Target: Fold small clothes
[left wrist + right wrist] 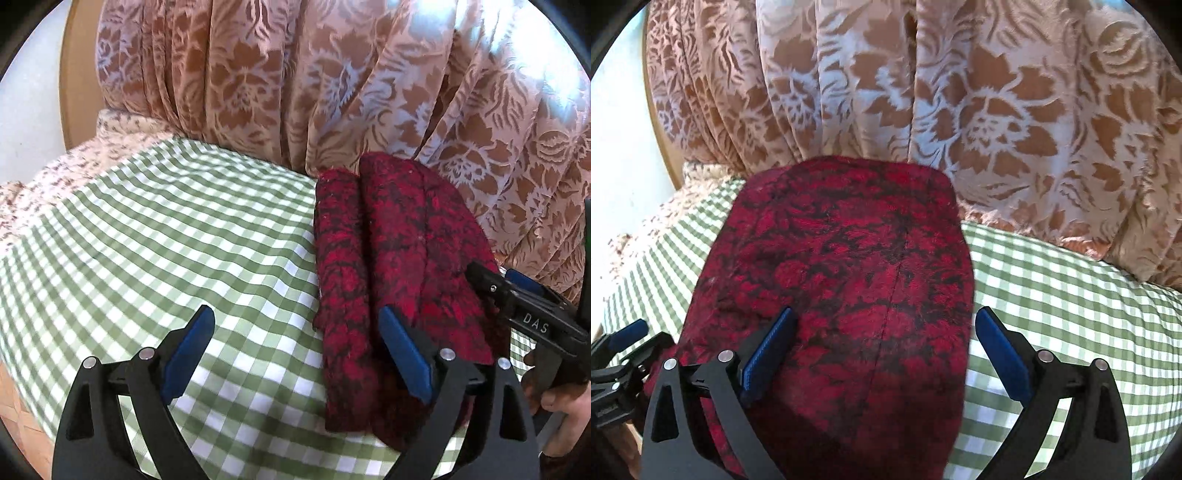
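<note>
A red and black patterned garment lies folded into a long bundle on the green checked cloth. My left gripper stands open just left of it. Its right pad hovers over the garment's near edge and nothing is pinched. The right gripper reaches in from the right over the bundle's far side. In the right wrist view the garment fills the middle, with a seam running down it. My right gripper is open above its near end and holds nothing. The left gripper shows at the left edge.
A pink and brown floral curtain hangs right behind the garment. A pale flowered fabric lies at the left under the checked cloth. A wooden frame stands at the far left. A hand grips the right tool.
</note>
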Demonstrator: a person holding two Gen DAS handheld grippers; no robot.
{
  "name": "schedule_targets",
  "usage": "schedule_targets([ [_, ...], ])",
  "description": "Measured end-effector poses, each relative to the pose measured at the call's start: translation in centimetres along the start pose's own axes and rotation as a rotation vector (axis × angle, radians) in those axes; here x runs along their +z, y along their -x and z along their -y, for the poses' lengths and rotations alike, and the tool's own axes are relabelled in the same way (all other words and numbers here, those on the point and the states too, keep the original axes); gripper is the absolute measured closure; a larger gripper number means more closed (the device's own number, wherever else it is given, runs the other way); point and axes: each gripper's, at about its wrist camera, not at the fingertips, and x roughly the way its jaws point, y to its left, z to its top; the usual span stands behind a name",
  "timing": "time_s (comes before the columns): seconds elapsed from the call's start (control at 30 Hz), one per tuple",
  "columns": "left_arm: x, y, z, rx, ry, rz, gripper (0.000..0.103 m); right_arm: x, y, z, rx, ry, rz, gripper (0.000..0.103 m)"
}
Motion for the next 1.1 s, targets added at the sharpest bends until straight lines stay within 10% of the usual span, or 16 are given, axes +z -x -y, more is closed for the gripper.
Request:
schedule_targets([
  [1.1, -7.4, 10.0, 3.8, 0.153, -0.081, 0.125, 0.002, -10.8, 11.5, 1.4, -0.042, -0.087, 0.088, 0.004],
])
